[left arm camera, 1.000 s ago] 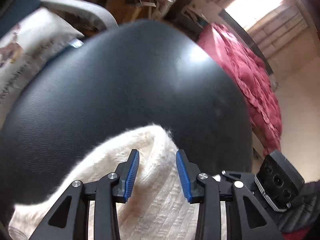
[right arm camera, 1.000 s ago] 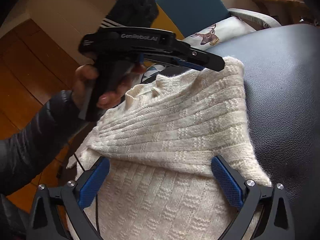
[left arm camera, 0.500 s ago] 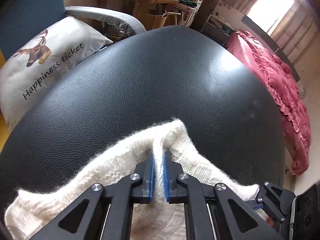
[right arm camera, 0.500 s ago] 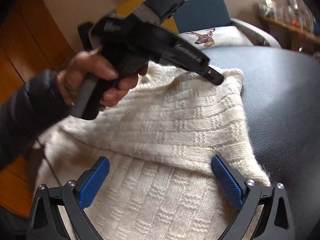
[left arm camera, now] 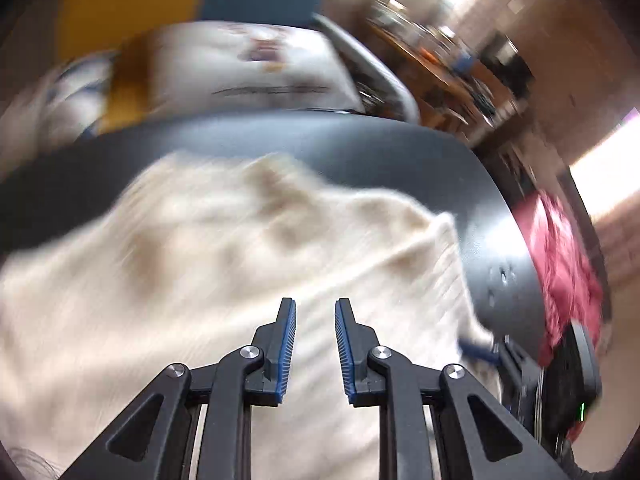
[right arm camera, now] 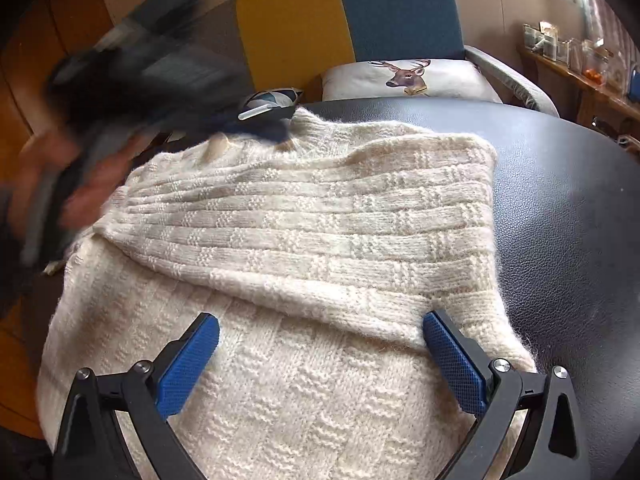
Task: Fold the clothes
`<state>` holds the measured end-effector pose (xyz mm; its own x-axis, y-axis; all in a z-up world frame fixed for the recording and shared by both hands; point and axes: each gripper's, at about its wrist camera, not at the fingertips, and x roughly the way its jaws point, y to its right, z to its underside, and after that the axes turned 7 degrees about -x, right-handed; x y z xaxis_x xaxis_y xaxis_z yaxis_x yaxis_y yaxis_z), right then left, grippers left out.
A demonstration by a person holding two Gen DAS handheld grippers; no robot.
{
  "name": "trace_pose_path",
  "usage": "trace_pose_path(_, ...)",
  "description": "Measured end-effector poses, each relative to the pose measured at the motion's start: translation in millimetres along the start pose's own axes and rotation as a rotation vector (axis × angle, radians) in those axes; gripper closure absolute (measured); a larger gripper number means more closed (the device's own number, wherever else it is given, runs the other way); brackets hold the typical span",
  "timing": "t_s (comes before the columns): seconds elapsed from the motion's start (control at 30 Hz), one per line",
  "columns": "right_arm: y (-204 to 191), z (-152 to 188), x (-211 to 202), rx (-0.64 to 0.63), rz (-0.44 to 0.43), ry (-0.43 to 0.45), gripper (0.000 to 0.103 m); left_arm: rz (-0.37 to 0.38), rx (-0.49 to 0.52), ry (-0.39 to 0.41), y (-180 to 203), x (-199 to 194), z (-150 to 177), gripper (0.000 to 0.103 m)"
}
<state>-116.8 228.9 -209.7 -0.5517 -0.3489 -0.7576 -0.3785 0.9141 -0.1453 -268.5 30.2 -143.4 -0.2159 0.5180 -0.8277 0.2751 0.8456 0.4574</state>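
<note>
Noted a cream knitted sweater lying on the black leather-topped bench, one part folded across the upper portion so that a doubled layer lay over the lower body of the garment. Found the right claw spread wide over the near portion of the sweater, blue pads far apart and nothing between them; right-hand pad at the lower edge of the folded layer, contact with the knit not determinable. Found the left claw parted by a narrow gap, blue pads close to parallel, holding nothing, poised above the sweater; heavy motion blur in the left wrist view, so touching or clear of the fabric could not be told. In the right wrist view, seen blurred at the far left corner of the garment, near the collar, the left claw in a hand. Observed behind the bench a yellow and blue chair carrying a deer-print cushion, and off the bench's right edge, in the left wrist view, a red ruffled cloth.
</note>
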Motion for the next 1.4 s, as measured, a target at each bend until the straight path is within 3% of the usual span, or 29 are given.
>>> trace_pose_path(0.07,-1,1,0,-0.001,0.000,0.002,0.000,-0.107,-0.040,0.051,-30,-22,22,0.083)
trace_pose_path(0.3,-16,-17,-5,0.010,0.101,-0.029,0.000,-0.332,-0.104,0.196,-92,-97,102,0.083)
trace_pose_path(0.5,-78,-54,14,-0.030,0.053,-0.045,0.000,-0.375,-0.246,0.261,-156,-147,156,0.082)
trace_pose_path(0.6,-96,-61,32,-0.037,0.060,-0.060,0.000,-0.375,-0.383,0.288,-202,-167,184,0.082)
trace_pose_path(0.77,-126,-72,62,-0.048,0.072,-0.086,0.000,-0.123,-0.872,0.433,-330,-235,259,0.079)
trace_pose_path(0.83,-138,-76,74,-0.053,0.077,-0.096,0.000,-0.069,-1.034,0.520,-374,-261,291,0.078)
trace_pose_path(0.93,-154,-82,90,-0.060,0.084,-0.109,0.000,-0.049,-1.096,0.560,-398,-269,295,0.076)
trace_pose_path(1.23,-153,-73,86,-0.082,0.079,-0.049,0.000,0.013,-1.279,0.682,-469,-295,307,0.074)
trace_pose_path(1.4,-152,-69,87,-0.086,0.076,-0.038,0.000,0.035,-1.325,0.704,-471,-283,290,0.075)
